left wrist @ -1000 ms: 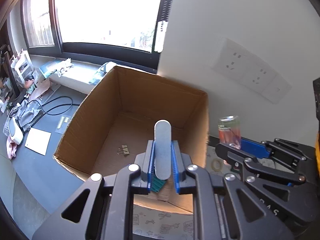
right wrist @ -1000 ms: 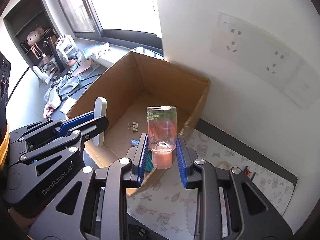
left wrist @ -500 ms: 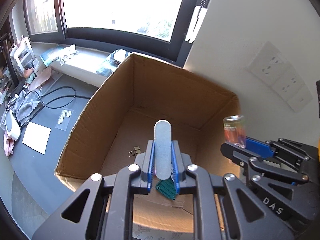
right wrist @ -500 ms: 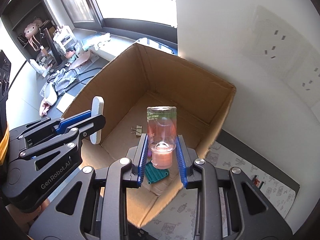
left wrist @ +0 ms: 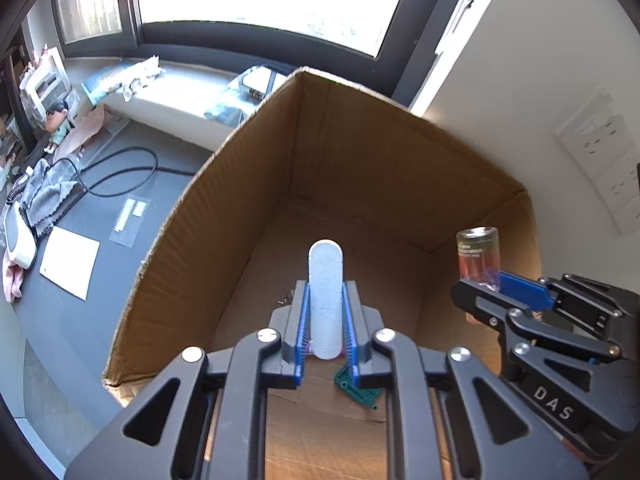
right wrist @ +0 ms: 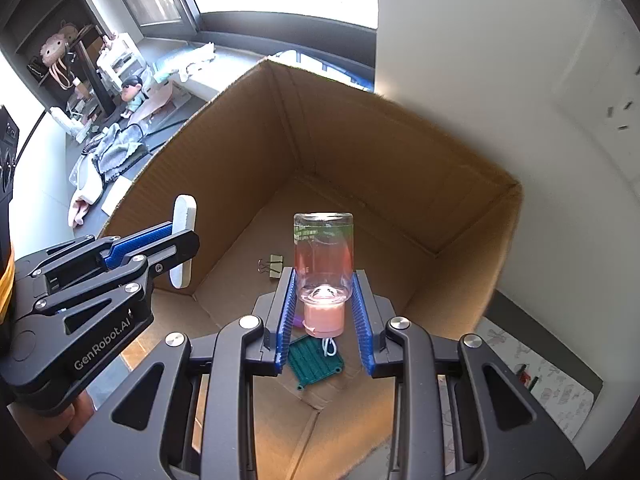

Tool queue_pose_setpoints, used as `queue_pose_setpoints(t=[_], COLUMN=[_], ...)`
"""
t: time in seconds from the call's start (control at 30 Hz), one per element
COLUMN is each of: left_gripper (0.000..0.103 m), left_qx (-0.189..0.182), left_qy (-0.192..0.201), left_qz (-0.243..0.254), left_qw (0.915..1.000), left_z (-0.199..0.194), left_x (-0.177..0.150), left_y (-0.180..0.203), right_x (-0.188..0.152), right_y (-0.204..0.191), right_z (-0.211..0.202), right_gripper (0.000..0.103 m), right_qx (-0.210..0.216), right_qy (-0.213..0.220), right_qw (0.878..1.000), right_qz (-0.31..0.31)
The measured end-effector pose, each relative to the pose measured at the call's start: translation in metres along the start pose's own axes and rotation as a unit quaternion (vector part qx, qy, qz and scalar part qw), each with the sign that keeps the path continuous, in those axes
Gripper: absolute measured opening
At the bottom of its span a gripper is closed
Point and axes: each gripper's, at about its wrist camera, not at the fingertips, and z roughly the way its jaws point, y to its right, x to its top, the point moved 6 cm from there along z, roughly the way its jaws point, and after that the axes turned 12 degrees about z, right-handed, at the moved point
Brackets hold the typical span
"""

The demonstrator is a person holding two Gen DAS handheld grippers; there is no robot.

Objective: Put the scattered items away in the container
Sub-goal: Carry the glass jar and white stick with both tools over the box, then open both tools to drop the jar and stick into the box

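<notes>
The open cardboard box [left wrist: 192, 248] stands on the dark desk [left wrist: 60, 320] against the white wall [right wrist: 480, 60], its flaps gone and its brown floor mostly bare. Above that floor hang both held items. The left gripper [left wrist: 325, 308] is clamped on a flat white stick with rounded ends [left wrist: 325, 300], which stands upright between the blue pads; from the right wrist view the same stick [right wrist: 182, 240] shows edge-on over the box's near left wall. The right gripper [right wrist: 323, 300] is closed on a small clear bottle [right wrist: 323, 256], held cap-down, with a pink cap [right wrist: 324, 318] and pinkish liquid inside; the pads grip it around its neck and lower body. In the left wrist view the bottle [left wrist: 478, 256] sits over the box's right side. On the box floor lie a green ridged square piece [right wrist: 314, 362] near the front, a pair of binder clips [right wrist: 272, 266] further in, and what may be a small purple thing [right wrist: 298, 322] just behind the blue pad, too hidden to name. Out on the desk, left of the box, are a white paper sheet [left wrist: 70, 262], a black cable [left wrist: 120, 172], a grey cloth [left wrist: 44, 196] and a small doll figure [left wrist: 58, 120] by the window sill [left wrist: 180, 76].
</notes>
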Motion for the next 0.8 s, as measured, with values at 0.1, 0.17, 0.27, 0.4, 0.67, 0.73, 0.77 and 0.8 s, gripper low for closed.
queue_pose_setpoints(t=[0.1,0.17,0.27,0.4,0.67,0.73,0.77,0.8], left_gripper=[0.016,0.016,0.016,0.016,0.016,0.016,0.017,0.017], left_qx=[-0.003,-0.001,-0.001,0.0,-0.002,-0.003,-0.002,-0.003], left_qy=[-0.013,-0.019,-0.029,-0.042,-0.056,-0.056,-0.057,-0.058], left_qz=[-0.001,0.001,0.0,0.0,-0.001,-0.004,-0.006,-0.007], left_qw=[0.9999,0.9998,0.9996,0.9991,0.9984,0.9984,0.9983,0.9983], left_z=[0.01,0.017,0.025,0.034,0.04,0.04,0.04,0.04], left_x=[-0.005,-0.007,-0.012,-0.017,-0.024,-0.023,-0.024,-0.024], left_y=[0.001,0.002,0.002,0.002,0.004,0.003,0.002,0.002], right_x=[-0.001,-0.001,-0.003,-0.007,-0.008,-0.008,-0.008,-0.008], right_y=[-0.002,-0.002,0.0,0.005,0.006,0.008,0.009,0.009], right_z=[0.009,0.015,0.024,0.036,0.043,0.044,0.043,0.043], right_gripper=[0.028,0.028,0.028,0.028,0.028,0.028,0.029,0.029], right_qx=[0.002,0.003,-0.001,-0.008,-0.017,-0.018,-0.019,-0.02], right_qy=[-0.009,-0.015,-0.023,-0.04,-0.048,-0.047,-0.047,-0.046], right_qw=[1.0,1.0,1.0,0.999,0.999,0.999,0.999,0.999], right_qz=[-0.001,-0.002,-0.003,-0.002,-0.008,-0.007,-0.007,-0.006])
